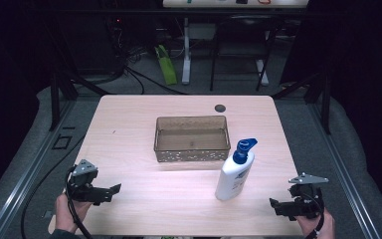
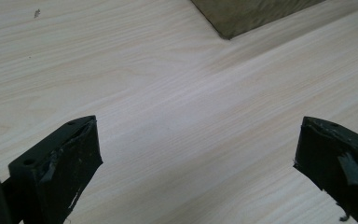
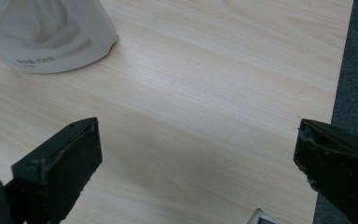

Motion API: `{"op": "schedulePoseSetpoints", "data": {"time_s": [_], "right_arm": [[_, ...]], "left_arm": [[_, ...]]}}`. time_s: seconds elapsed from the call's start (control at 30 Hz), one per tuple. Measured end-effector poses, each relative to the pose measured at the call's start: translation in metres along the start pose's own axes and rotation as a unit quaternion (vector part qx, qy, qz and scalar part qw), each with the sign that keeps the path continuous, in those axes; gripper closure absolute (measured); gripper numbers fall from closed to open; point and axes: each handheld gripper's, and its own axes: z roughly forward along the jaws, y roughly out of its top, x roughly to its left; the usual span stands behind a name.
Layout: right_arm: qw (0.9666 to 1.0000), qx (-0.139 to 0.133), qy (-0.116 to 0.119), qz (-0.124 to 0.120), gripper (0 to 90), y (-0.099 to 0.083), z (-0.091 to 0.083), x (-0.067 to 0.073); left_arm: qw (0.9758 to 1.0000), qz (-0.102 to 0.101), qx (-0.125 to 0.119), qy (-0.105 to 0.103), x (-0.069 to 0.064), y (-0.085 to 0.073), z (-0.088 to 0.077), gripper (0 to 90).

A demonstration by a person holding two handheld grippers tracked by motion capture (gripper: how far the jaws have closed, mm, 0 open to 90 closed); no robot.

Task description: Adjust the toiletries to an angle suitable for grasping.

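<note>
Clearly, both the left gripper [image 1: 110,190] and right gripper [image 1: 277,205] stand open and empty; a clumsy grasp could topple the tall white pump bottle [image 1: 235,174] at the right gripper's ten o'clock.

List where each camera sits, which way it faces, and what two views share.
High view: above the person's side, facing forward and down on the table; both hands and tongs show.
Left gripper view: rides the left tongs, facing bare tabletop and a basket corner.
Right gripper view: rides the right tongs, facing the lotion bottle.
Shared: high and right views both show the bottle.
</note>
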Motion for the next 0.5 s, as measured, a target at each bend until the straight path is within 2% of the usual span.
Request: {"op": "schedulePoseSetpoints", "data": {"time_s": [0.2, 0.43, 0.5], "right_arm": [[0.9999, -0.015, 0.004, -0.004, 0.3, 0.004, -0.003, 0.003], [0.9986, -0.032, 0.02, -0.036, 0.2, 0.008, -0.006, 0.019], [0.9984, -0.037, 0.031, -0.03, 0.0, 0.01, -0.006, 0.024]], "left_arm": [[1.0, 0.007, 0.005, -0.003, -0.001, 0.0, 0.002, 0.0], [0.9999, 0.008, 0.008, -0.005, 0.0, -0.001, 0.003, 0.0], [1.0, 0.005, 0.007, -0.005, 0.0, -0.001, 0.003, 0.0]]}}
